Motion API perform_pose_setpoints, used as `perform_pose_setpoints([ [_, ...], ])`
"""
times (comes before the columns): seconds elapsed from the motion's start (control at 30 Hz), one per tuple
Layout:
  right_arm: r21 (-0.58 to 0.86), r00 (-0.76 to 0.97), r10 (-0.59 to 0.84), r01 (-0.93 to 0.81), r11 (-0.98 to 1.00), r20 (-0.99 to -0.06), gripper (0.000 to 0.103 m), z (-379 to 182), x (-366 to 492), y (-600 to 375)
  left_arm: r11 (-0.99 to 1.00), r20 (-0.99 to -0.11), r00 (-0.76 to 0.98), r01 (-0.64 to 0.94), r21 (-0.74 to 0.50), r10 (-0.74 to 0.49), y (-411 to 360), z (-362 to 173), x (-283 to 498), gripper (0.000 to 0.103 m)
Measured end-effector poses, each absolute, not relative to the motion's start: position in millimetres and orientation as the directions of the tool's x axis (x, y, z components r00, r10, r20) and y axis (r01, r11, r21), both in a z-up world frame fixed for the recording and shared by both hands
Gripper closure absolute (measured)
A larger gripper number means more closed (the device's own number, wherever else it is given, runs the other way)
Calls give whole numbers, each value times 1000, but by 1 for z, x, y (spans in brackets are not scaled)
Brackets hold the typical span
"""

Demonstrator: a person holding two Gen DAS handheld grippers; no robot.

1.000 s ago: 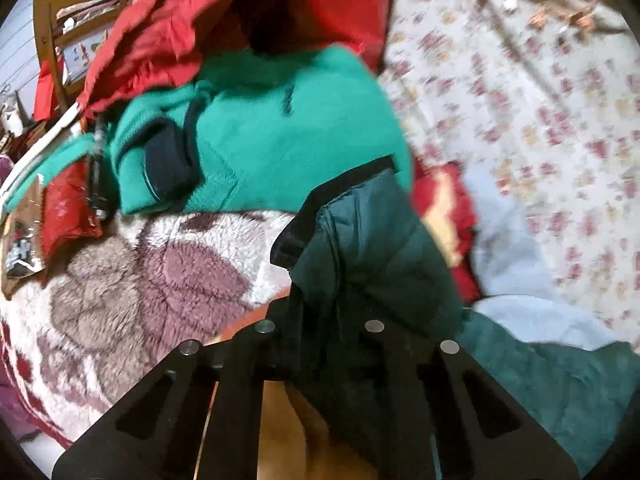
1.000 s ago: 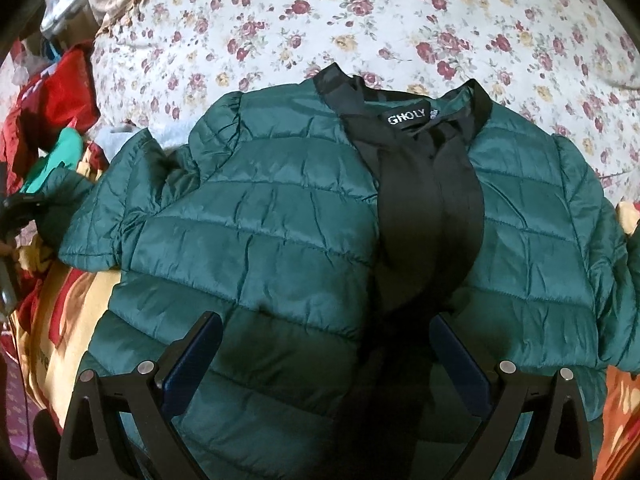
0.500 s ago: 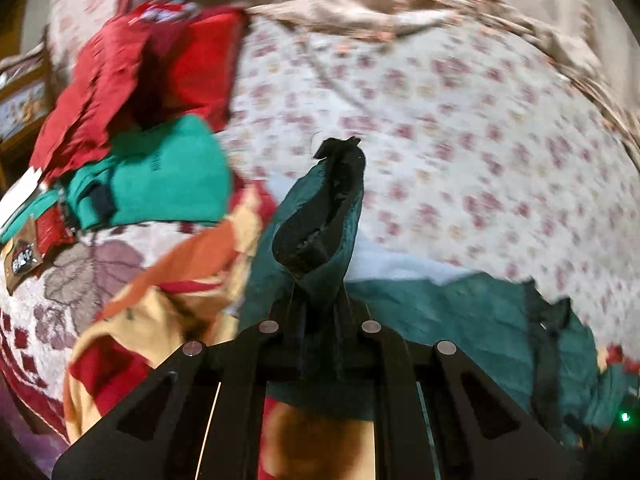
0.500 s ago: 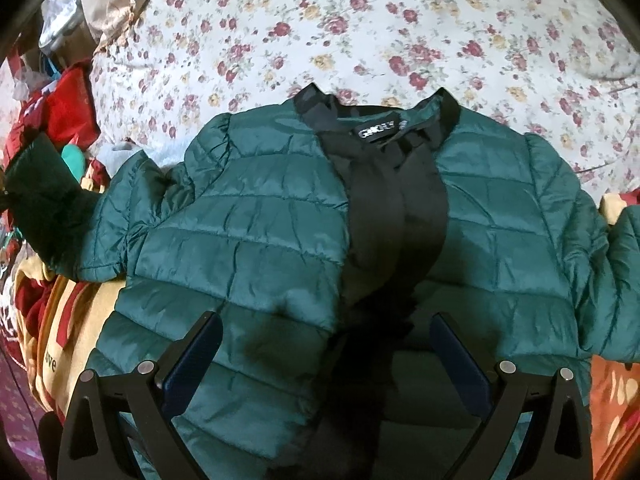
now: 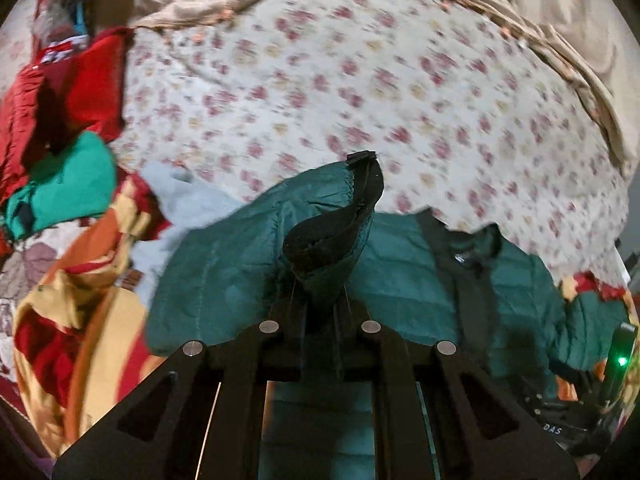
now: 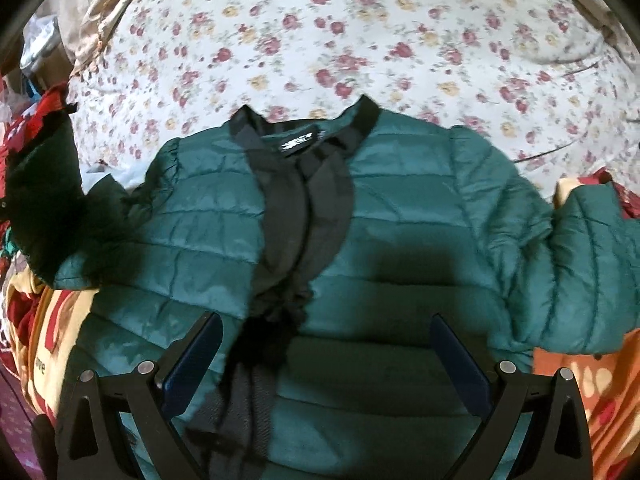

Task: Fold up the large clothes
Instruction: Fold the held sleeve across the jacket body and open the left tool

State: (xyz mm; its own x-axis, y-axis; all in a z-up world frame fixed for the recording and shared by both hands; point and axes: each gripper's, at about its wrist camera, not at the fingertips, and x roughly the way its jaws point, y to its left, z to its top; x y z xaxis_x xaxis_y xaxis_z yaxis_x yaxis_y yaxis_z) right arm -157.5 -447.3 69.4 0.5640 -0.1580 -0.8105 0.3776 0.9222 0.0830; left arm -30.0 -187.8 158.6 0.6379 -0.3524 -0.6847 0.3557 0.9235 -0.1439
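A dark green quilted jacket (image 6: 400, 216) with a black front band lies face up on the floral bedsheet (image 6: 360, 32). It also shows in the left wrist view (image 5: 400, 272). My left gripper (image 5: 320, 308) is shut on the jacket's left sleeve (image 5: 332, 236), black cuff standing up, held over the jacket's left side. In the right wrist view that raised sleeve (image 6: 44, 184) shows at the far left. My right gripper (image 6: 326, 364) is open and empty, hovering over the jacket's lower front. The right sleeve (image 6: 588, 264) lies spread out to the right.
A pile of red (image 5: 60, 92) and bright green (image 5: 64, 188) clothes lies at the left. An orange, yellow and red blanket (image 5: 80, 320) lies under the jacket's left edge. A beige cover (image 5: 560, 20) lies bunched at the far side of the bed.
My left gripper has carried the sleeve from the clothes pile at the left, rightward, over the jacket body. My right gripper has drawn back slightly and stays open.
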Motion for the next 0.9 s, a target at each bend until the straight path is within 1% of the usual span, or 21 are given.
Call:
perform_pose_setpoints([
  [0.27, 58, 557, -202, 413, 909, -805, 1, 74, -178, -477, 879, -710, 576, 459, -129, -405, -265, 144, -56, 94],
  [0.5, 86, 561, -215, 462, 883, -799, 1, 74, -195, -505, 829, -743, 505, 546, -120, -440, -330, 117, -81, 94],
  [0.6, 84, 560, -234, 484, 871, -795, 1, 73, -200, -515, 813, -760, 482, 573, -103, -436, -353, 100, -91, 94],
  [0.67, 85, 552, -234, 492, 867, -800, 1, 70, -203, -521, 803, -779, 449, 585, -113, -437, -363, 87, -93, 94],
  [0.83, 71, 535, -247, 505, 860, -808, 1, 66, -212, -532, 796, -834, 383, 596, -105, -397, -389, 46, -96, 94],
  [0.9, 73, 529, -251, 517, 853, -811, 1, 64, -216, -537, 801, -841, 380, 591, -99, -384, -394, 35, -98, 93],
])
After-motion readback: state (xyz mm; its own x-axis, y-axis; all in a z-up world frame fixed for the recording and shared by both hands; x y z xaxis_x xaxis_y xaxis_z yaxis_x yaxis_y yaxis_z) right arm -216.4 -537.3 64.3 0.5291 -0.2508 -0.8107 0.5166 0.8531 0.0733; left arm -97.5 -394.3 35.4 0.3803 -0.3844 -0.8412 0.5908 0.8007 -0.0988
